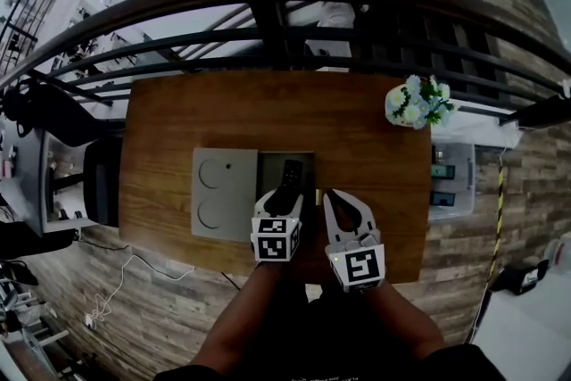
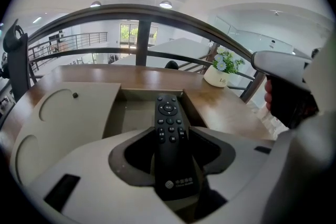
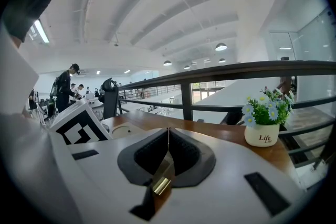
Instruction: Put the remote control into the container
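Over the open part of the grey container (image 1: 269, 167), the left tongs (image 1: 284, 195) are clamped on the black remote control (image 2: 169, 113), with one pad on each side. The front end of the remote control hangs above the inside of the container. Just right of the container, the right tongs (image 3: 168, 134) are pressed together with nothing in them. The flat lid (image 1: 223, 192) covers the container's left part. Far to the right of the container, a small flower pot (image 1: 417, 103) stands on the brown desk (image 1: 357, 138).

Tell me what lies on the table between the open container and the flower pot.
Nothing: only bare wooden tabletop separates the container from the flower pot, clearest in the head view.
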Demonstrator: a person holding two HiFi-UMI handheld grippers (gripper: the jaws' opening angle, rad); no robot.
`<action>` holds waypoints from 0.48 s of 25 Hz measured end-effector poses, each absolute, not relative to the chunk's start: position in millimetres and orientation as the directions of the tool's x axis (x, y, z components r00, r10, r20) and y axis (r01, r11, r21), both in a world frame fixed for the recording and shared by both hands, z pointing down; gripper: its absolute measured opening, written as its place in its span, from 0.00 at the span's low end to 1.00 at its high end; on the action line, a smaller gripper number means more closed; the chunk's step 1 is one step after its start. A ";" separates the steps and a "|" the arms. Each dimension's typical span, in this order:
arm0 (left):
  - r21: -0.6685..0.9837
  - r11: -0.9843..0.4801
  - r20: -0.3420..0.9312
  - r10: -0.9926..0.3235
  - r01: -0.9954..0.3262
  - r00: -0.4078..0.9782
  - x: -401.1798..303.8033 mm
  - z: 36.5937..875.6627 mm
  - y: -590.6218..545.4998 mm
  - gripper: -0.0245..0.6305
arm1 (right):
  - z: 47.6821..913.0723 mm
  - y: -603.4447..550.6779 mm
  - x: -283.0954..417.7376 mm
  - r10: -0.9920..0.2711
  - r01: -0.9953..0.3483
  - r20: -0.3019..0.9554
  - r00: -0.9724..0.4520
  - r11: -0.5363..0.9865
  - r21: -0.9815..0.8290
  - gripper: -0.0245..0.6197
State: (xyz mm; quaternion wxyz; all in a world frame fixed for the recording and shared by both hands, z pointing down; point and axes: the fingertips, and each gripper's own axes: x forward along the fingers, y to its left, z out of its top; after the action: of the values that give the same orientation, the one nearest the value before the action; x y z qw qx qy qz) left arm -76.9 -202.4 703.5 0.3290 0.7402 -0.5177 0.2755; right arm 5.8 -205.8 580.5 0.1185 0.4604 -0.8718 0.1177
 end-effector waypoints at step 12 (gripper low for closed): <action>0.201 -0.200 0.778 -0.562 -0.959 0.281 -83.6 719.4 -203.0 0.35 | 584.3 -209.0 9.5 -0.777 -0.835 0.318 -0.543 0.538 -0.114 0.08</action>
State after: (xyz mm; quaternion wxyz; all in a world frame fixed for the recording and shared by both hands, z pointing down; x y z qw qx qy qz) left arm -83.6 -203.0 719.4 0.3482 0.7204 -0.5279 0.2847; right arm 9.5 -209.0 584.3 0.1152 0.4638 -0.8692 0.1270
